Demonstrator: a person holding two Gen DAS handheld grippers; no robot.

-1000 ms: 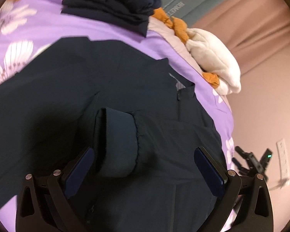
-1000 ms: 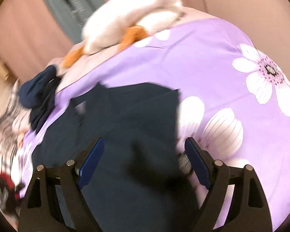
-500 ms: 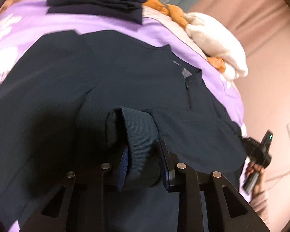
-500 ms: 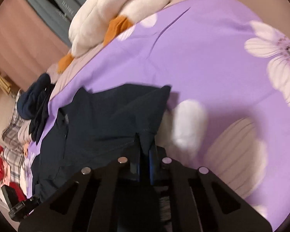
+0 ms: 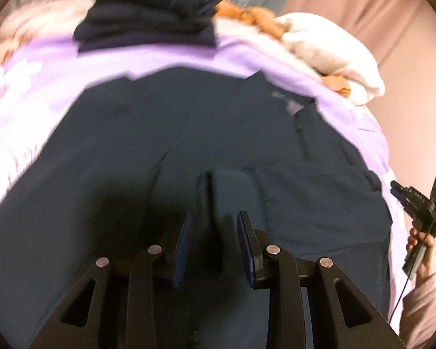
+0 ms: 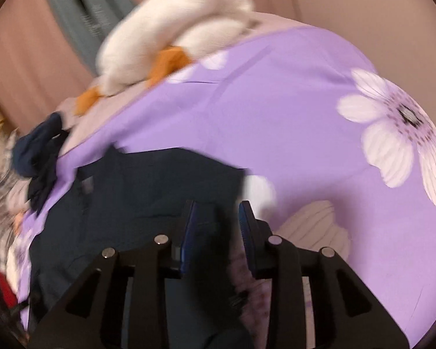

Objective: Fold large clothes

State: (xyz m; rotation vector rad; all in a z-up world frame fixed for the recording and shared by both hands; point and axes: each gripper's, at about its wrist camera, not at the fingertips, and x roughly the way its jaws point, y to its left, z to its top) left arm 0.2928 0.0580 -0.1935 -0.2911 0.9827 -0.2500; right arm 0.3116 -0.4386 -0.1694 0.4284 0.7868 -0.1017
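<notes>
Bed (image 6: 290,110): purple flowered sheet, carrying everything here; the landmark for what follows.
Jacket (image 5: 165,151): dark, large, spread flat across the middle of the bed, collar toward the bed's far edge.
Plush (image 6: 171,37): white and orange, on the far edge of the bed, well apart from the jacket.
Folded pile (image 5: 151,8): dark clothes, at the far side of the bed just beyond the jacket.
Cuff (image 5: 232,195): ribbed sleeve end, lying on the jacket's middle, doubled over.
Left tongs (image 5: 215,229): clenched on the cuff, which sits between the narrowed jaws, having just closed from wide.
Right tongs (image 6: 216,221): jaws have just opened a little from shut; dark cloth at the jacket's edge lies between them, but blur hides whether the pads press it, so I cannot tell.
Step in hand: likely carrying the sleeve across the body of the jacket.
Doing it well: lift the cuff only just clear of the jacket, draw it straight so the sleeve lies flat, and keep the far edge pinned so the body does not drag over the bed.
</notes>
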